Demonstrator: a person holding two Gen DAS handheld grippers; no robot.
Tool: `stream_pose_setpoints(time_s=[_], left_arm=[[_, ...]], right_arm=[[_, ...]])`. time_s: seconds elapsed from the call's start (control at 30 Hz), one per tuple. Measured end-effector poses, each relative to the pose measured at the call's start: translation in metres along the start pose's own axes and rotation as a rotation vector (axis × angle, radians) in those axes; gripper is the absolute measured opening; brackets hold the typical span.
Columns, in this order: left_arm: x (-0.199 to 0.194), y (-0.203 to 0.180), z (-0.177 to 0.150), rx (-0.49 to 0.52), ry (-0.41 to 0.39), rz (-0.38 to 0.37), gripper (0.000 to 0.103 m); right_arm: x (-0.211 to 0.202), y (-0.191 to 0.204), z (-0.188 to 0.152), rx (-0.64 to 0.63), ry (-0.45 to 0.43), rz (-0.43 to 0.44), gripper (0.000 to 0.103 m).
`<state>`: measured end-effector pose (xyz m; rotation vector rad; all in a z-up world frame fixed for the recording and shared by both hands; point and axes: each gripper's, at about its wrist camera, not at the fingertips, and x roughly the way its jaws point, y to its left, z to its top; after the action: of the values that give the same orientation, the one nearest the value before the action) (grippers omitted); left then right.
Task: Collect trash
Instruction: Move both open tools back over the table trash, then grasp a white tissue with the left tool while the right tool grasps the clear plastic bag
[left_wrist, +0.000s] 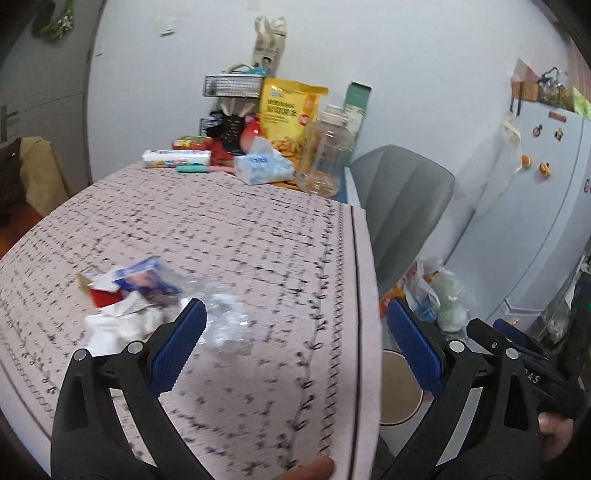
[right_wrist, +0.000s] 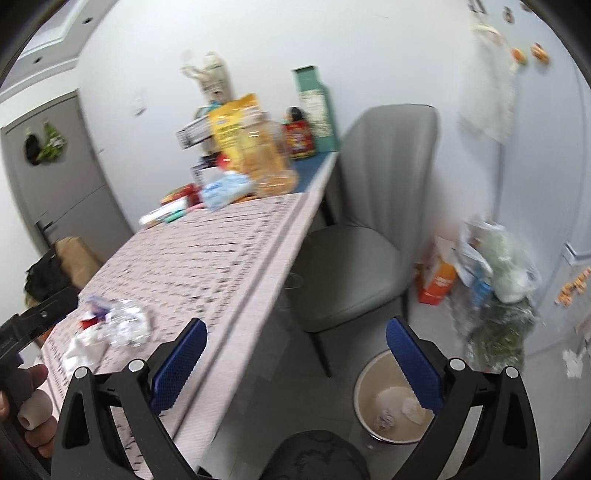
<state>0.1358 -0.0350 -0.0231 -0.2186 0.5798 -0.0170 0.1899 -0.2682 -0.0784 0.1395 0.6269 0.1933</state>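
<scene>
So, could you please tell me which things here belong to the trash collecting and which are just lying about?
For the job:
crumpled clear plastic
torn wrappers
white tissue
bin

Just lying about:
tissue pack
yellow snack bag
glass jar
grey chair

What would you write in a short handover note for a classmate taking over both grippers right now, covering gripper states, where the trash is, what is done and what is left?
Left gripper: open, empty, hovering above the table near the trash pile.
Right gripper: open, empty, off the table edge, above the floor near the waste bin.
Trash: crumpled clear plastic, white tissue and torn wrappers lie together on the patterned tablecloth.
Done: some scraps already in the bin.
Left: pick up the pile and drop it in the bin.
</scene>
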Motion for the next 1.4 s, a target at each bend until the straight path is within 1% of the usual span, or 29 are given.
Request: stream_pose_setpoints(time_s=[0.03,0.2,0.33,0.4,0.47,0.53,0.73,0.93,0.97,1.03,1.07,1.1,1.13,1.2,1.4], left_arm=[[-0.004,0.006,-0.002,-0.008,-0.008,-0.003,0.097],[-0.026,0.037,-0.011,-0.038,-0.036,0.032,0.097],[-0.036,0.063,-0.018,-0.077,-0.029,0.044,0.096],[-0.041,0.076,-0.022,-0.098,-0.026,0.056,0.091],[-0.043,0.087,-0.025,-0.113,-0.025,0.058,0.089],[-0.047,0.097,-0.028,-0.117,-0.028,0.079,0.088],[-0.044,0.125,-0.038,-0.15,-0.005,0.124,0.082],[-0.026,0.145,-0.047,-0.175,0.046,0.151,0.079],[-0.021,0.148,-0.048,-0.179,0.06,0.155,0.076],[-0.012,0.152,-0.052,-0.189,0.089,0.162,0.065],[-0.008,0.153,-0.053,-0.196,0.104,0.158,0.048],[-0.004,0.156,-0.055,-0.214,0.128,0.143,0.027],[-0.003,0.158,-0.057,-0.227,0.14,0.133,0.019],[-0.007,0.157,-0.058,-0.232,0.134,0.118,0.012],[-0.042,0.15,-0.052,-0.216,0.072,0.088,0.011]], right_arm=[[0.0,0.01,-0.001,-0.021,0.001,0.014,0.095],[0.004,0.044,-0.005,-0.082,0.009,0.046,0.095],[0.009,0.065,-0.009,-0.078,0.045,0.135,0.095],[0.011,0.076,-0.013,-0.092,0.059,0.15,0.095],[0.013,0.085,-0.017,-0.108,0.07,0.158,0.095],[0.016,0.093,-0.02,-0.123,0.084,0.166,0.095],[0.022,0.113,-0.026,-0.154,0.114,0.184,0.095],[0.029,0.124,-0.03,-0.169,0.138,0.197,0.095],[0.032,0.126,-0.03,-0.172,0.144,0.2,0.095],[0.036,0.13,-0.03,-0.179,0.155,0.209,0.095],[0.038,0.131,-0.03,-0.183,0.159,0.212,0.095],[0.04,0.133,-0.029,-0.187,0.163,0.215,0.095],[0.044,0.136,-0.029,-0.193,0.169,0.219,0.095],[0.049,0.143,-0.027,-0.208,0.175,0.225,0.095],[0.074,0.171,-0.023,-0.265,0.204,0.255,0.095]])
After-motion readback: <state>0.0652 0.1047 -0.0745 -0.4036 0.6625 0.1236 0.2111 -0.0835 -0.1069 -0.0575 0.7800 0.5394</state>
